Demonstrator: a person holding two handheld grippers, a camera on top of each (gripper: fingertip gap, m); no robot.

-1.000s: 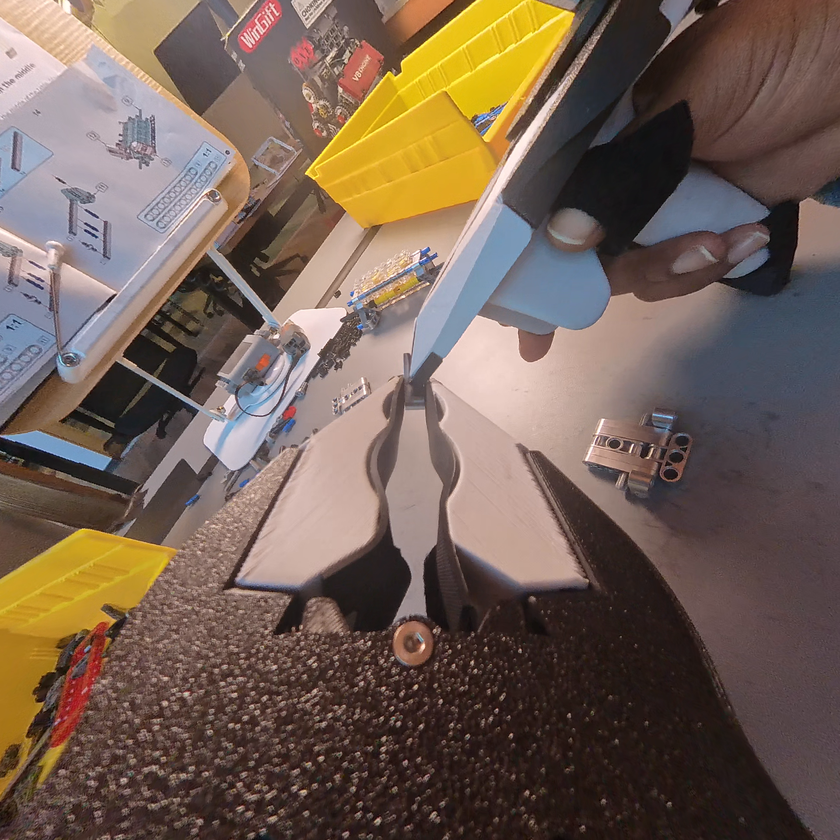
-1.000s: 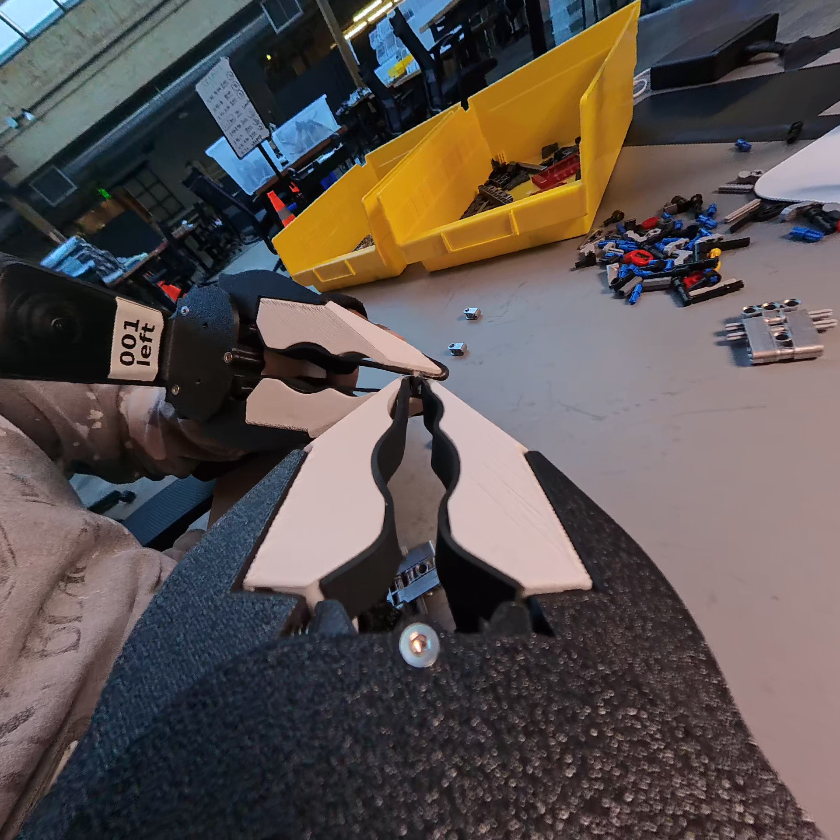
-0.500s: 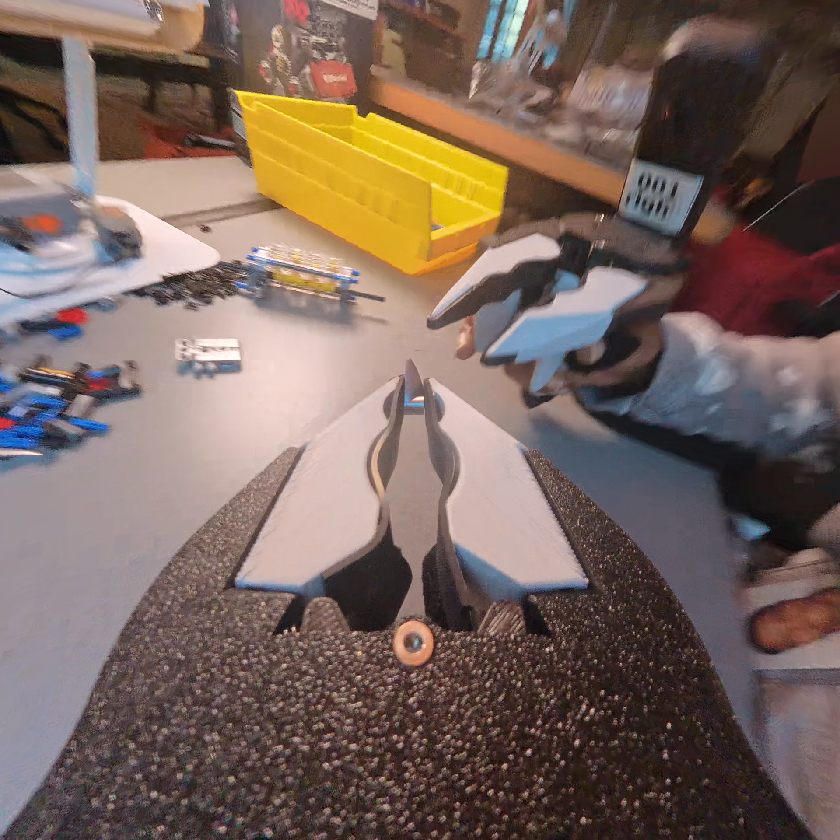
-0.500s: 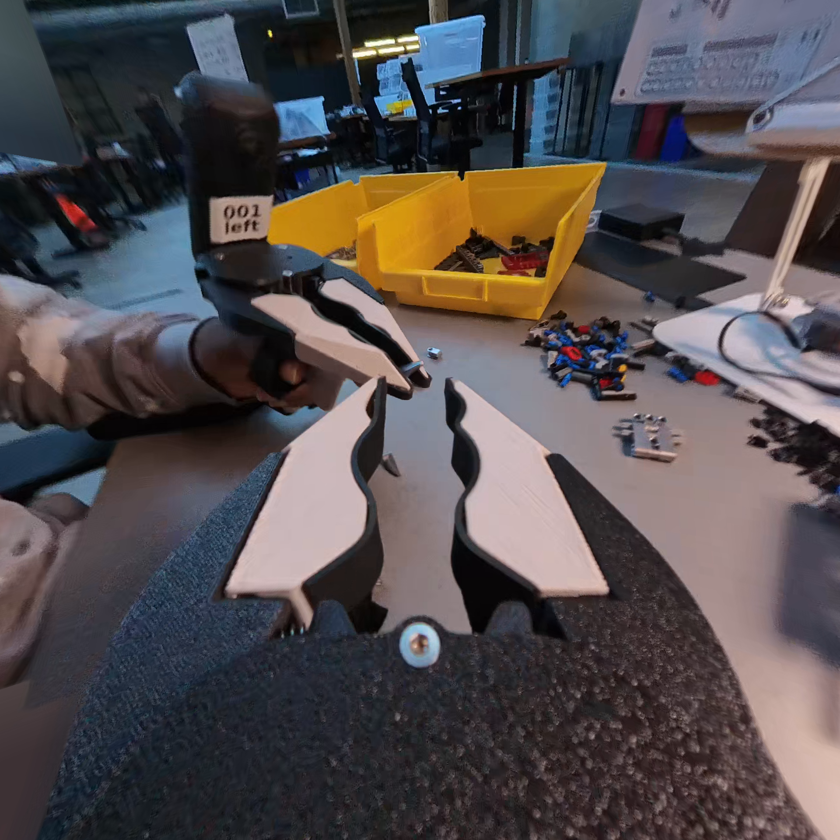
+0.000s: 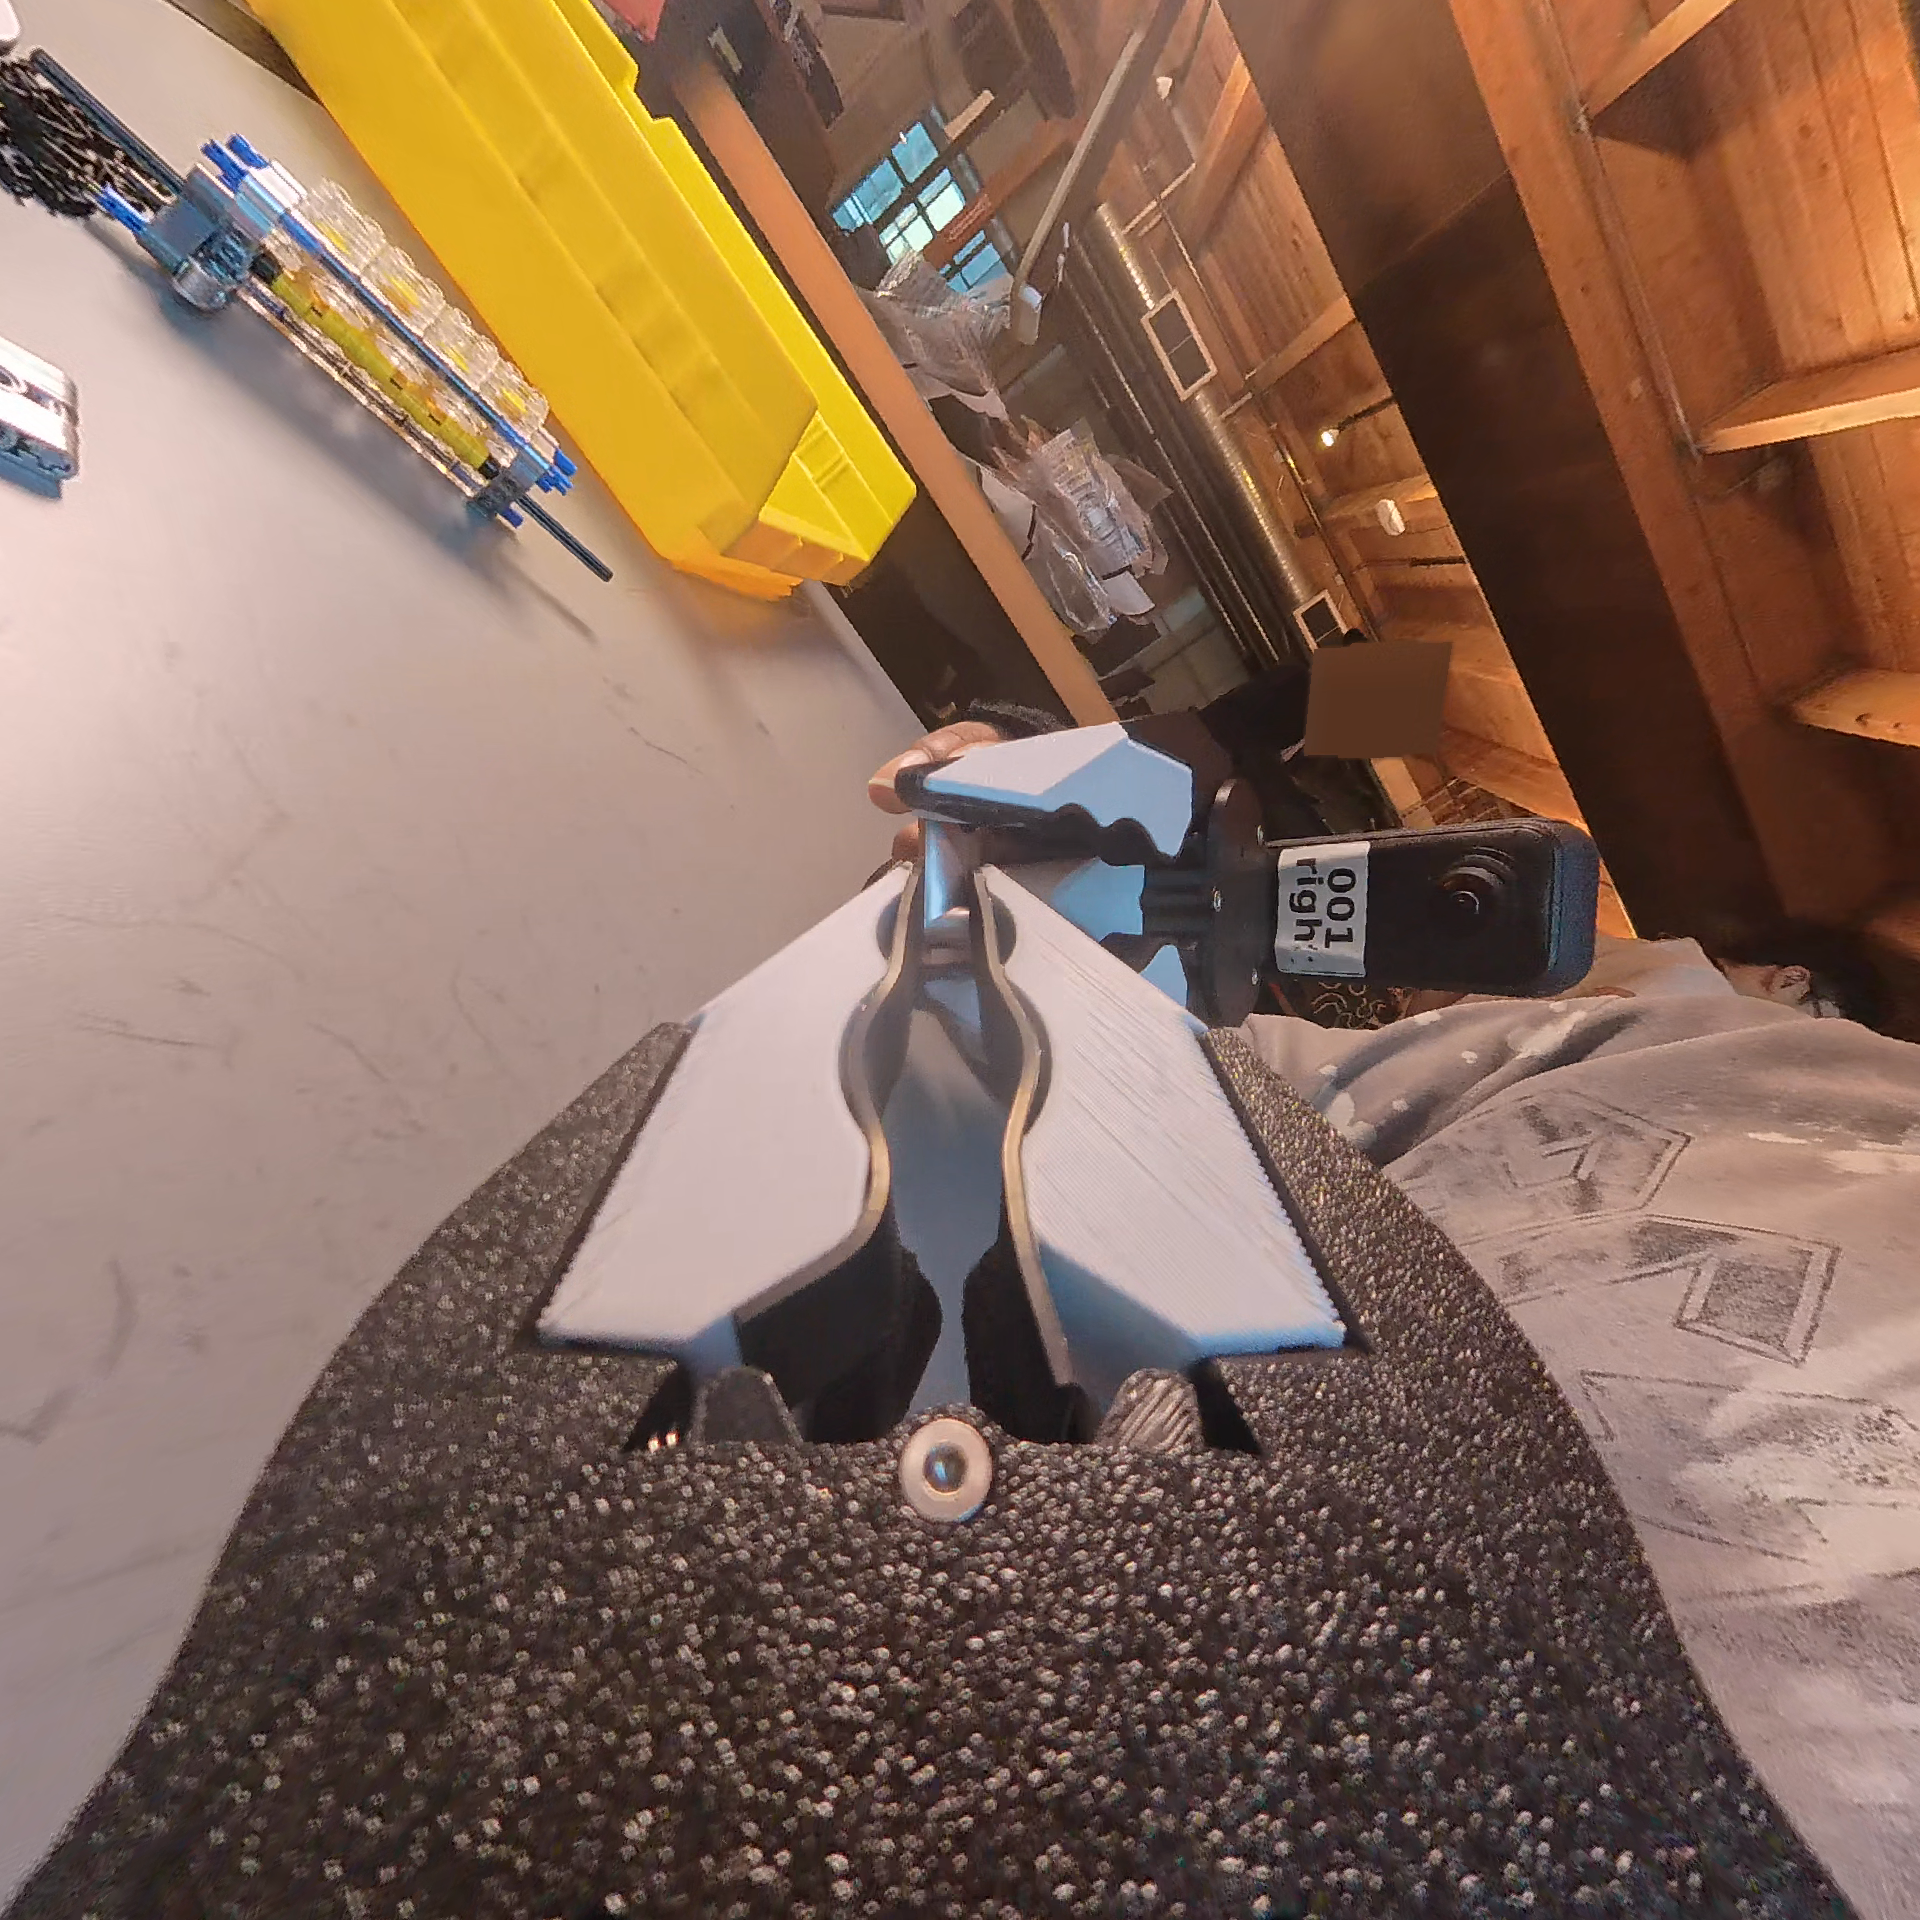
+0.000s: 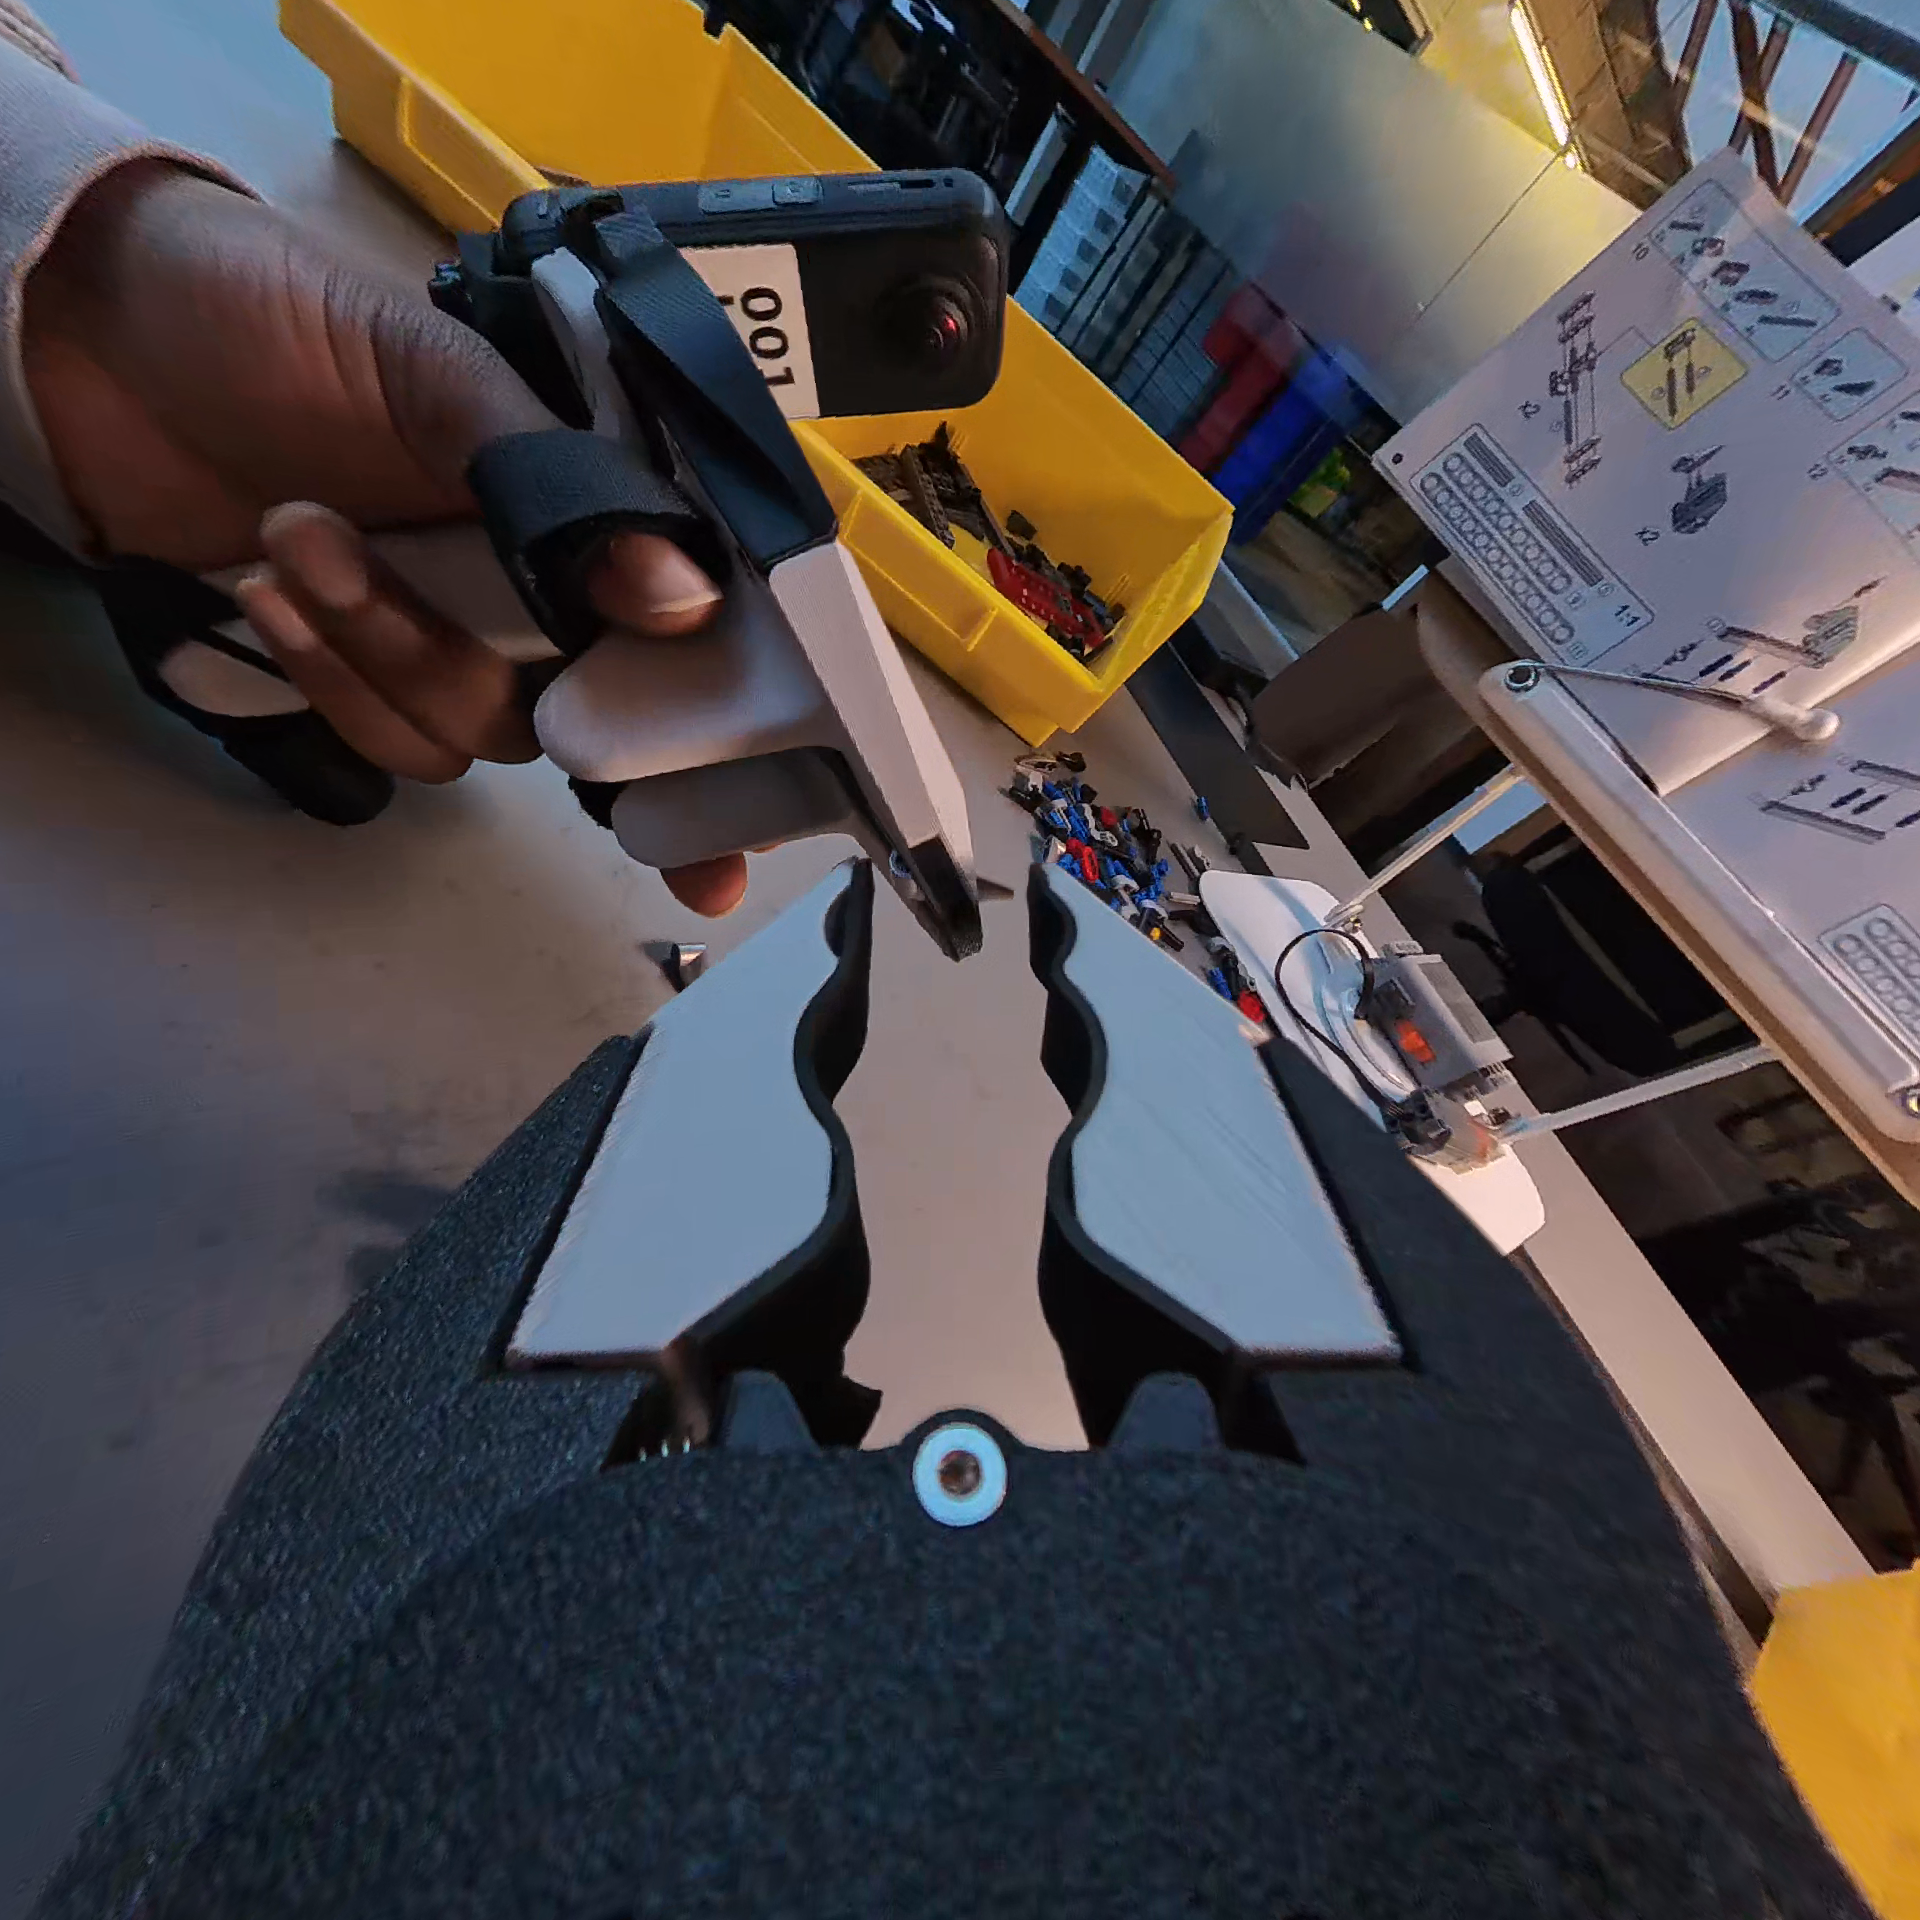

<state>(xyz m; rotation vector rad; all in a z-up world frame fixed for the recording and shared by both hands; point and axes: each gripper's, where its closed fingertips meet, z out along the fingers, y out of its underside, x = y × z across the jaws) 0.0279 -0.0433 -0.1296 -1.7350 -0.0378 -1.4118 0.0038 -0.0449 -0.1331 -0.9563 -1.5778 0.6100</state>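
Observation:
My left gripper (image 5: 943, 896) is shut on a small grey piece (image 5: 938, 860), which sticks out past its tips. In the right wrist view the left gripper (image 6: 940, 904) reaches in from the upper left in a person's hand. Its tip, with the grey piece (image 6: 900, 864), sits between my right gripper's fingertips. My right gripper (image 6: 948, 883) is open and holds nothing. It also shows in the left wrist view (image 5: 971, 836), just beyond the left tips, above the grey table (image 5: 312, 935).
A yellow bin (image 6: 1143, 582) with dark and red parts stands behind. Near it lie a pile of small parts (image 6: 1101, 831), a white plate with a wired motor (image 6: 1403, 1029), and a small grey piece (image 6: 681, 951). An instruction sheet (image 6: 1714, 468) is at right. A clear-and-blue assembly (image 5: 353, 301) lies by another yellow bin (image 5: 623, 260). My two grippers' fingertips are within a few centimetres of each other.
My right gripper went from shut to open. Both grippers swung round, parted briefly, then came back together. The left stayed shut on the grey piece.

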